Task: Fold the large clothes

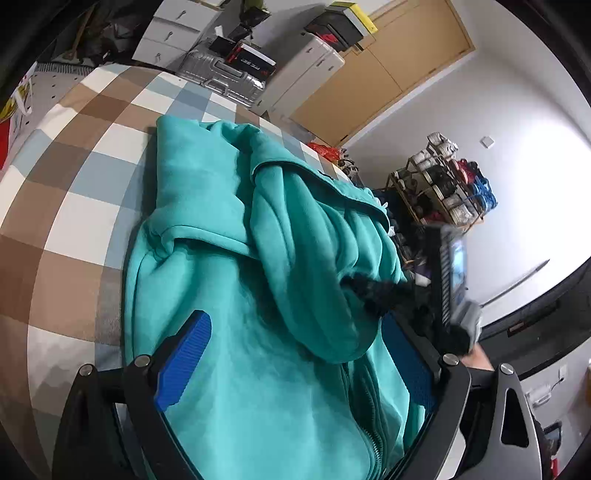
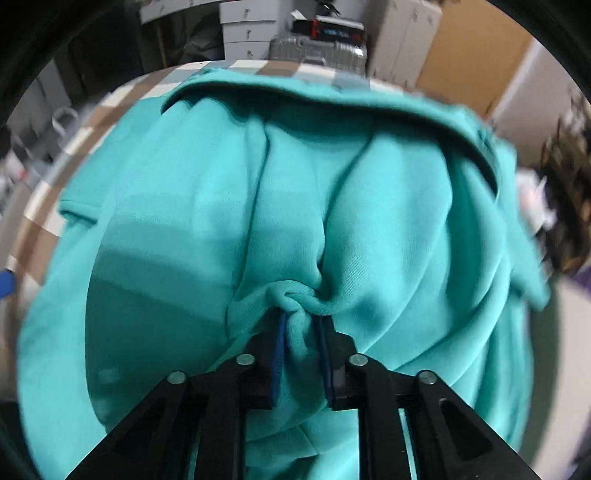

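Observation:
A teal zip-up hoodie (image 1: 236, 266) lies bunched on a checked cloth surface (image 1: 74, 206), its zipper running down near the bottom of the left wrist view. My left gripper (image 1: 295, 354) hovers over it with its blue pads (image 1: 184, 362) spread wide and nothing pinched between them. The other gripper (image 1: 373, 291) shows here at the right, dark and blurred, holding up a fold of the teal fabric. In the right wrist view the hoodie (image 2: 369, 206) fills the picture, and my right gripper (image 2: 301, 332) is shut on a twisted bunch of it.
Beyond the surface stand a silver suitcase (image 1: 221, 74), white drawers (image 1: 173, 33) and stacked boxes. A shoe rack (image 1: 443, 184) stands by the white wall at the right. A wooden door (image 1: 399, 62) is behind. A hand (image 1: 480, 360) shows at the right edge.

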Motion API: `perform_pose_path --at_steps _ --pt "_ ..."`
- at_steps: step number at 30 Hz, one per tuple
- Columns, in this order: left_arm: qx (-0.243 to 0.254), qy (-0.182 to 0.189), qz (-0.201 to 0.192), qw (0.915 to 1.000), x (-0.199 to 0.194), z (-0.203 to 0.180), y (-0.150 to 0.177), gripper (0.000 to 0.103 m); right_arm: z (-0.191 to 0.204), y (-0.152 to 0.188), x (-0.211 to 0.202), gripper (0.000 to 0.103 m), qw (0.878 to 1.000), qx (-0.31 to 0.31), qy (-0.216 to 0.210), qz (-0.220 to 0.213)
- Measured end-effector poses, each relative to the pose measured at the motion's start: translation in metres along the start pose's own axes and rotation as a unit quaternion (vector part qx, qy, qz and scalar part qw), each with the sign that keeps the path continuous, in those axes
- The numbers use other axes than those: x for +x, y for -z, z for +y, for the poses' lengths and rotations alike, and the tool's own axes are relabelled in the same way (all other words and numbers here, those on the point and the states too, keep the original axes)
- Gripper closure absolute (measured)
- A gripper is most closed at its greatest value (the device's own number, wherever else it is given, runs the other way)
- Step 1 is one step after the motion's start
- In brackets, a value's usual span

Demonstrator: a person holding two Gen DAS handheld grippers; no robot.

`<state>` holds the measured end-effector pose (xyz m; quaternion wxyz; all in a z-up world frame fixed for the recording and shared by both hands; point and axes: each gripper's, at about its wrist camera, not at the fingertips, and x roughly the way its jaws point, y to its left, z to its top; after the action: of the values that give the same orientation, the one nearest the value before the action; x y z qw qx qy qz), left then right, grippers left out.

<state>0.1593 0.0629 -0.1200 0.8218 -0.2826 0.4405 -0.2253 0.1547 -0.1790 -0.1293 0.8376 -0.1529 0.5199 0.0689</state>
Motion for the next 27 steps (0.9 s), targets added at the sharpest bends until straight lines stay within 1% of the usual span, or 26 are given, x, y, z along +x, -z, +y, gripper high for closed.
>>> perform_pose_path --at_steps 2,4,5,6,7,8,10,11,12,14,15,16,19,21,22,24,25,26,27 --pt "0.000 0.004 0.006 1.0000 0.005 0.002 0.000 0.012 -0.009 -0.013 -0.015 0.094 0.999 0.007 0.019 -0.035" --pt "0.008 0.001 0.004 1.0000 0.007 -0.002 0.002 0.012 -0.030 -0.023 -0.037 0.094 0.995 0.050 0.015 -0.086" --pt "0.012 0.001 0.005 0.9999 0.009 -0.002 0.001 0.012 -0.038 -0.021 -0.041 0.094 0.993 0.067 0.009 -0.100" --pt "0.016 0.003 0.008 0.9998 0.006 0.003 0.000 0.012 -0.039 -0.018 -0.037 0.094 0.993 0.064 0.008 -0.097" --pt "0.017 0.002 0.012 0.9998 0.007 0.002 0.000 0.012 -0.037 -0.012 -0.026 0.094 0.995 0.051 0.011 -0.082" --pt "0.019 0.001 0.015 0.9997 0.008 0.002 0.000 0.012 -0.034 0.000 -0.011 0.094 0.998 0.034 0.010 -0.057" --pt "0.022 -0.001 0.026 0.9994 0.012 0.000 0.002 0.012 -0.022 0.016 0.008 0.094 1.000 0.020 -0.005 -0.018" --pt "0.027 -0.004 0.034 0.9991 0.015 -0.002 0.002 0.012 -0.025 0.022 0.013 0.094 1.000 0.026 -0.014 -0.010" --pt "0.031 -0.009 0.038 0.9988 0.018 -0.003 0.004 0.012 -0.033 0.032 0.009 0.093 0.998 0.041 -0.035 -0.020" --pt "0.034 -0.017 0.041 0.9985 0.021 -0.004 0.003 0.012 -0.046 0.037 0.000 0.093 0.995 0.066 -0.072 -0.019" --pt "0.034 -0.021 0.043 0.9982 0.022 -0.005 0.003 0.012 -0.056 0.040 -0.010 0.091 0.992 0.083 -0.086 -0.027" --pt "0.035 -0.025 0.045 0.9981 0.024 -0.005 0.003 0.012 -0.063 0.042 -0.022 0.091 0.990 0.093 -0.100 -0.045" --pt "0.039 -0.031 0.045 0.9977 0.027 -0.008 0.001 0.012 -0.071 0.045 -0.061 0.091 0.982 0.094 -0.130 -0.100" --pt "0.042 -0.026 0.047 0.9976 0.031 -0.014 0.000 0.012 -0.068 0.051 -0.078 0.091 0.975 0.102 -0.157 -0.122" --pt "0.046 -0.022 0.052 0.9973 0.035 -0.019 -0.002 0.012 -0.066 0.058 -0.086 0.090 0.971 0.114 -0.164 -0.132" --pt "0.058 -0.016 0.055 0.9967 0.049 -0.032 -0.007 0.012 -0.069 0.072 -0.088 0.086 0.957 0.171 -0.182 -0.149" --pt "0.057 -0.019 0.056 0.9966 0.057 -0.036 -0.008 0.012 -0.073 0.081 -0.087 0.086 0.941 0.211 -0.206 -0.163" --pt "0.052 -0.022 0.067 0.9961 0.068 -0.037 -0.009 0.012 -0.077 0.092 -0.085 0.086 0.927 0.247 -0.222 -0.176" --pt "0.047 -0.021 0.078 0.9956 0.078 -0.038 -0.008 0.012 -0.082 0.102 -0.085 0.086 0.917 0.272 -0.224 -0.187"
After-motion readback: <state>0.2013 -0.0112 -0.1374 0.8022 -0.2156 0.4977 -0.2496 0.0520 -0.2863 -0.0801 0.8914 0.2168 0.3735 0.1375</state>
